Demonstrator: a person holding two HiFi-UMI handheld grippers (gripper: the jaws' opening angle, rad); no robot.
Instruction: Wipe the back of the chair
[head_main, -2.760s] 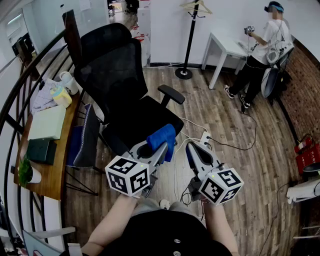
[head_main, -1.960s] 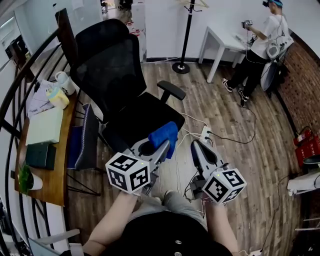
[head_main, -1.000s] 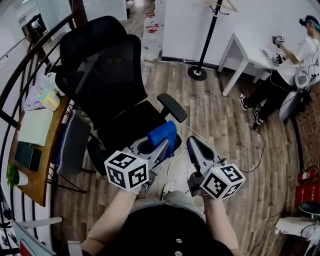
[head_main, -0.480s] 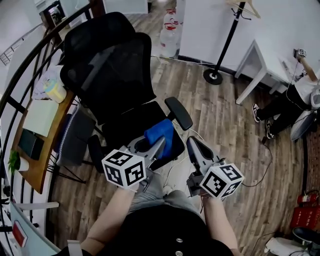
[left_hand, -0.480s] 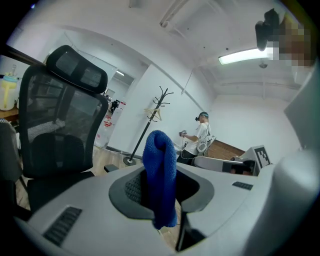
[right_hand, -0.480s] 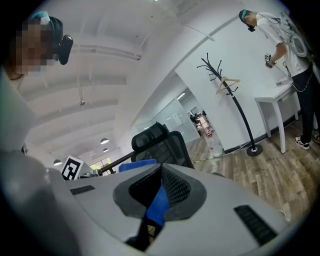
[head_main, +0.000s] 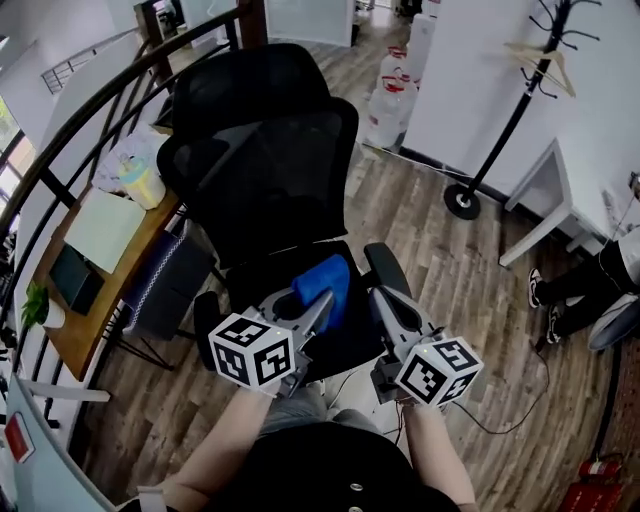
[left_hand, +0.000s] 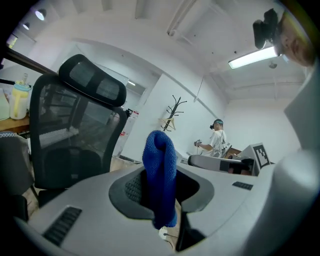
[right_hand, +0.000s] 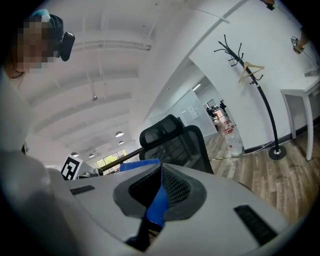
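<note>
A black mesh office chair (head_main: 270, 180) with a headrest (head_main: 255, 85) stands just ahead, its seat (head_main: 345, 335) towards me. My left gripper (head_main: 322, 300) is shut on a blue cloth (head_main: 325, 280) and hovers over the seat's front, short of the backrest. The left gripper view shows the cloth (left_hand: 160, 175) standing up between the jaws, with the chair (left_hand: 75, 135) to the left. My right gripper (head_main: 380, 298) is shut beside the chair's right armrest (head_main: 380, 268). In the right gripper view the chair (right_hand: 175, 142) rises beyond the shut jaws, and the cloth (right_hand: 139, 164) shows at their left.
A wooden desk (head_main: 70, 300) with cups, a notebook and a small plant runs along the left behind a dark railing (head_main: 95, 95). A coat stand (head_main: 510, 110), a white table (head_main: 565, 190) and water bottles (head_main: 395, 85) stand at the back. A person (head_main: 600, 290) is at the right edge.
I have come round the chair, so it now stands centred and closer, seat facing me. Both grippers kept their places before my body; the left still holds the cloth.
</note>
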